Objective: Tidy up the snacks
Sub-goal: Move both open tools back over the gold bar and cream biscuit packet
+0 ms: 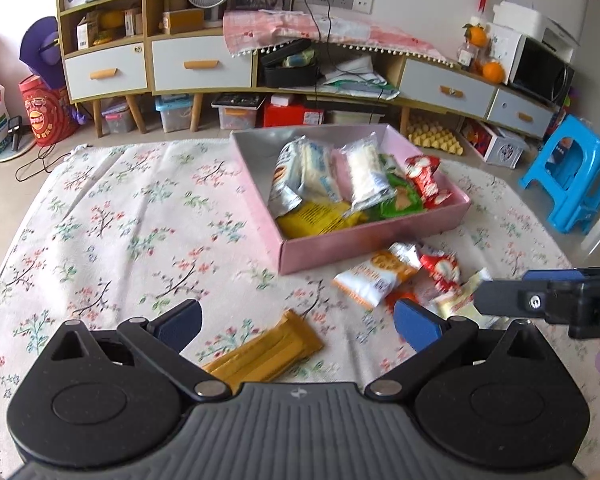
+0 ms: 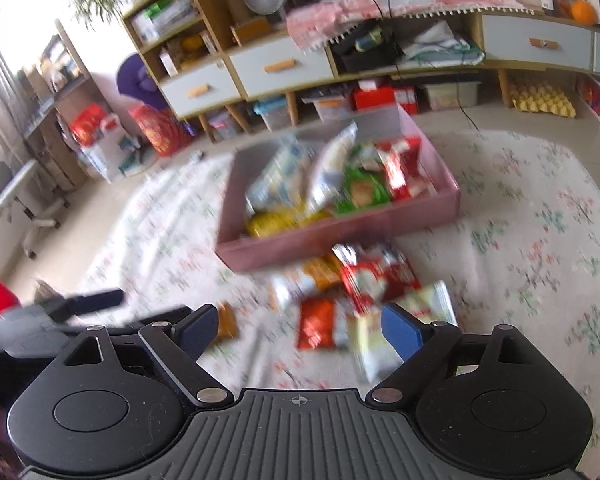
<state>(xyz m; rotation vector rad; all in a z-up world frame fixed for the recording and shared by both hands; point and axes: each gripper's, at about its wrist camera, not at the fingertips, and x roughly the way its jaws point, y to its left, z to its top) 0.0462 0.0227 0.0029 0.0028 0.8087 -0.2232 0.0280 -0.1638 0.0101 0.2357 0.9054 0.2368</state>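
Note:
A pink box on the floral cloth holds several snack packs. My left gripper is open and empty, just above a golden-brown bar lying between its fingers. Loose packs lie in front of the box: an orange-and-white one, a red one and a pale yellow one. My right gripper is open and empty, above an orange-red pack and a pale pack. It also shows in the left wrist view at the right.
The floral cloth covers the floor. A blue plastic stool stands at the right. A low cabinet with drawers and storage boxes under it runs along the back wall. An office chair stands far left.

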